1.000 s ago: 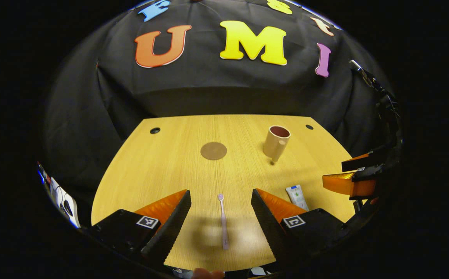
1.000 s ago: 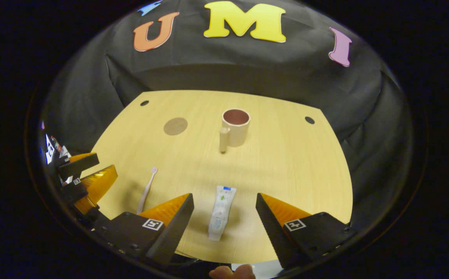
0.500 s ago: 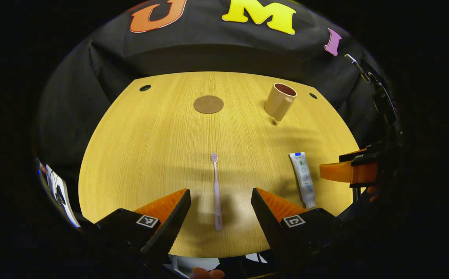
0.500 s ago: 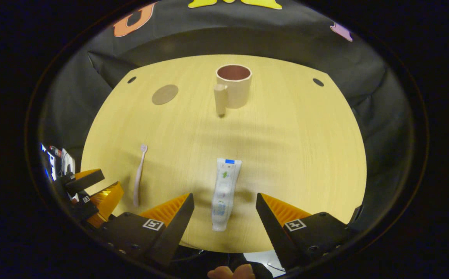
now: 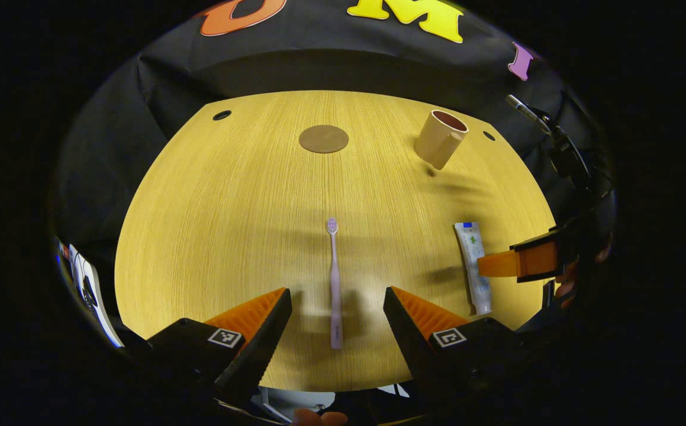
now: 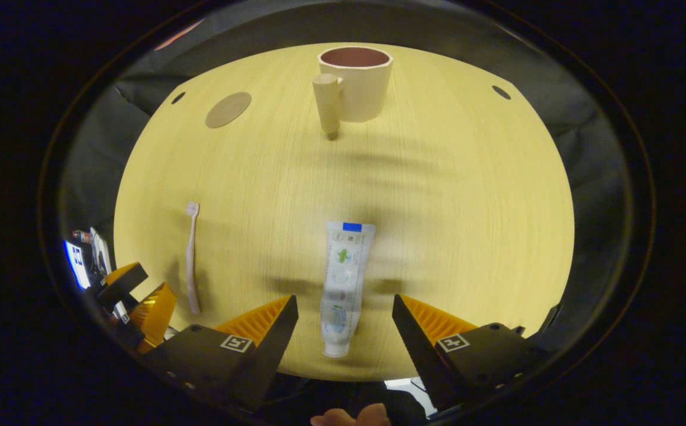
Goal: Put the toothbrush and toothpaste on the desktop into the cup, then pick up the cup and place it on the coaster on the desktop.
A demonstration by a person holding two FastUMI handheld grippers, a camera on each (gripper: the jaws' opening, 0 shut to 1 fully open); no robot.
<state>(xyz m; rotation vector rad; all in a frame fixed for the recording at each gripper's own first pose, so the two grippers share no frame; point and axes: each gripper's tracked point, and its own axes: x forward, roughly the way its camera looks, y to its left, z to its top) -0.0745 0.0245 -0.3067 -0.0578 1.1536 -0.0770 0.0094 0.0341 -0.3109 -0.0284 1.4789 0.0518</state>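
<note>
Straddling the toothbrush [image 5: 334,284], left gripper [image 5: 337,322] fingers wide, lined up for a grasp; right gripper [image 6: 343,325] likewise wide over the toothpaste [image 6: 341,284]. Cup [image 6: 357,83] upright at 12 o'clock on the desktop [image 6: 467,207], mouth open to receive both; coaster [image 6: 228,109] bare at 11 o'clock.

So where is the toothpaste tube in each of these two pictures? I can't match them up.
Left gripper view: the toothpaste tube lies at the right, partly crossed by the right gripper's fingers.
Right gripper view: it lies at bottom centre, between that gripper's open fingers.
Shared landmark: the cup, standing at the far side of the desktop.
</note>
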